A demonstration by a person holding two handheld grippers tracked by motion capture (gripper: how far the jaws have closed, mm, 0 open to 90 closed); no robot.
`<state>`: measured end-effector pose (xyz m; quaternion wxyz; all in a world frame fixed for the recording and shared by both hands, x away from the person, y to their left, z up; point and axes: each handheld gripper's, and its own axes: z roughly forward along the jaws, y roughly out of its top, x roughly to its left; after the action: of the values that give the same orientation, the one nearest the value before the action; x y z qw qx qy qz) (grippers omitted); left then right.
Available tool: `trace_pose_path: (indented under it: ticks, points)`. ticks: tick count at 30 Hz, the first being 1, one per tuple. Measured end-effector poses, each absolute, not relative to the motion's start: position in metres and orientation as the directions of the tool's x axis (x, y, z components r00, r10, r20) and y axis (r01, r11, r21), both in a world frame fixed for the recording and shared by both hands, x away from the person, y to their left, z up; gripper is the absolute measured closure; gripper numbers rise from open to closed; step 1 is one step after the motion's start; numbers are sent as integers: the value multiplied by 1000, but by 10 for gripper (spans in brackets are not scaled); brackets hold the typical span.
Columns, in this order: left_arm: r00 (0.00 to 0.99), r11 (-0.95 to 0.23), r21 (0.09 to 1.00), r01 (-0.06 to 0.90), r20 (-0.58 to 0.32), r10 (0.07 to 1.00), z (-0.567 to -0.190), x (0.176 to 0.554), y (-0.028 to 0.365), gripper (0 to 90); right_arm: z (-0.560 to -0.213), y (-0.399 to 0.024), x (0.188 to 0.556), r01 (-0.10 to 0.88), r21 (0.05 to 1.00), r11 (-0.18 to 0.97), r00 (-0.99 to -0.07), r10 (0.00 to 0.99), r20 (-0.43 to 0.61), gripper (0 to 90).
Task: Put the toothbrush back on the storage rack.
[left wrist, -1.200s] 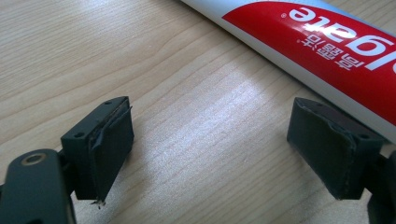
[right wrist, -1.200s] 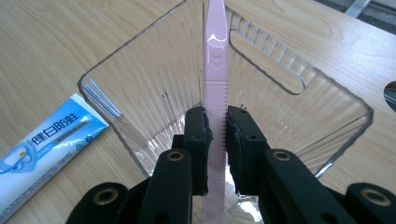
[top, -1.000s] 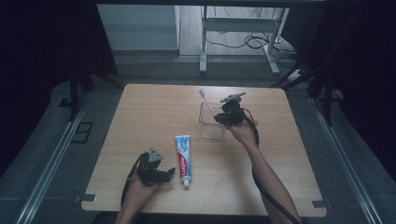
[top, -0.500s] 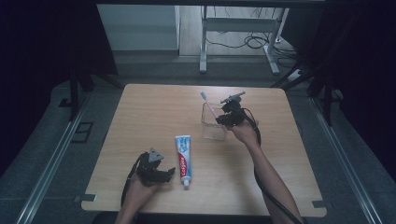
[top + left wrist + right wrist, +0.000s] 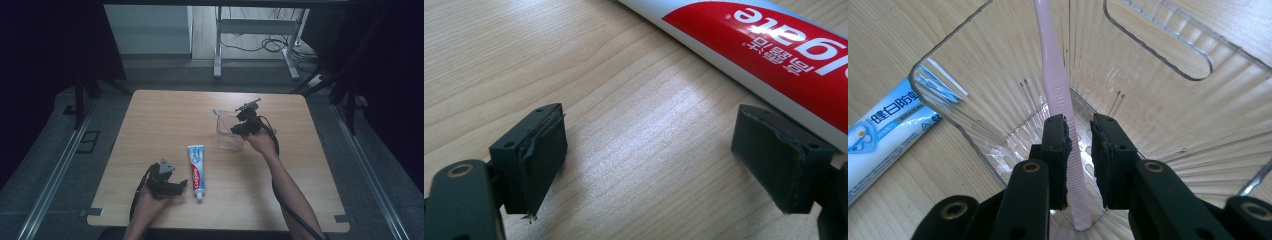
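Observation:
A pink toothbrush stands tilted inside a clear ribbed plastic container, its lower end on the container's floor. My right gripper reaches into the container from above, shut on the toothbrush handle. In the high view the container sits right of the table's middle, with the brush head poking above its far rim and the right gripper over it. A red, white and blue toothpaste tube lies flat near the front. My left gripper rests open on the wood, its right jaw beside the tube.
The wooden table has open surface at its left and far parts. A cable trails from the right gripper along the forearm. Beyond the table stand a metal frame's legs and floor cables.
The toothbrush head has sunk lower as my right gripper lowered it deeper into the container. The left gripper and the toothpaste tube have stayed put.

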<state>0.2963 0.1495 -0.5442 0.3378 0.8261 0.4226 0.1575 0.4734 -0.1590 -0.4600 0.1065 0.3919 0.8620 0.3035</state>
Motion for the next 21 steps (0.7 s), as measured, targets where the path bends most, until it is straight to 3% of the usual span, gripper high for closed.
trace_pose_path:
  ticks: [6, 13, 21]
  points:
    - [594, -415, 691, 592, -25, 804, -544, 296, 150, 147, -459, -159, 472, 604, 611, 511, -675, 736, 52, 711]
    - [594, -416, 691, 592, -25, 804, -544, 296, 150, 147, -452, -158, 466, 574, 642, 508, -694, 718, 52, 544]
    - [594, -416, 691, 591, -25, 804, -544, 296, 150, 147, -442, -154, 457, 540, 657, 526, -729, 682, 53, 452]
